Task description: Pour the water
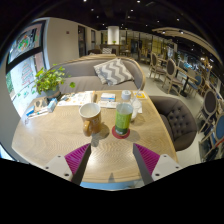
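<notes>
Gripper view: the gripper is released and empty; the upright green bottle stands just ahead, slightly right, beside the cup.

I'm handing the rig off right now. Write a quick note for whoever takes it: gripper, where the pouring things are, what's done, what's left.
Gripper: open, holding nothing, fingers spread low over the near edge of the wooden table.
Brown cup: stands on the table just ahead of the fingers, slightly toward the left one.
Green bottle: upright on a red coaster, right beside the cup.
Other items: a potted plant and some papers at the far side of the table.
Done: nothing visible yet; bottle not picked up.
Left: grasp the bottle, tip it over the cup, pour, set it back.
</notes>
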Action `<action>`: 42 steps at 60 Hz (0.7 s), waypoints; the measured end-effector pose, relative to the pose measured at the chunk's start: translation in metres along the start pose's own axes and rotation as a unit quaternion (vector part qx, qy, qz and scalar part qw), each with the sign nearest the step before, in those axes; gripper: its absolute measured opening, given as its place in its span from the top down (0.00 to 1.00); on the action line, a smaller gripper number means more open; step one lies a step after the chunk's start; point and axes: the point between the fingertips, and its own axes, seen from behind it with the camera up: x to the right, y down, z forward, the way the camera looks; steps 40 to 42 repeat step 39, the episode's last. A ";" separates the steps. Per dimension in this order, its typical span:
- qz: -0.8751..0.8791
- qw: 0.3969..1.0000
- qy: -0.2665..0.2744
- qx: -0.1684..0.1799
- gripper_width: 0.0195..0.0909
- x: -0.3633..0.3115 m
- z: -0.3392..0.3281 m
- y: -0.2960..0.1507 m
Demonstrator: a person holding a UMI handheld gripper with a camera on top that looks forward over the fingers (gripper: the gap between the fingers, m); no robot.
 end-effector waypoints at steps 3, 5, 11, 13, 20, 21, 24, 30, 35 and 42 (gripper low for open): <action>-0.002 1.000 0.004 -0.001 0.08 -0.006 -0.020 0.006; -0.005 1.000 0.007 -0.001 0.08 -0.011 -0.031 0.008; 0.000 1.000 0.016 -0.001 0.08 -0.022 -0.057 0.014; 0.002 1.000 0.014 -0.002 0.08 -0.027 -0.062 0.016; -0.003 1.000 0.024 -0.002 0.08 -0.029 -0.076 0.021; -0.004 1.000 0.026 0.000 0.08 -0.028 -0.077 0.021; -0.008 1.000 0.030 0.004 0.07 -0.026 -0.082 0.020; -0.016 0.999 0.032 0.001 0.07 -0.025 -0.086 0.023; -0.018 1.000 0.021 -0.005 0.07 -0.034 -0.088 0.026; -0.018 1.000 0.014 0.000 0.07 -0.039 -0.088 0.024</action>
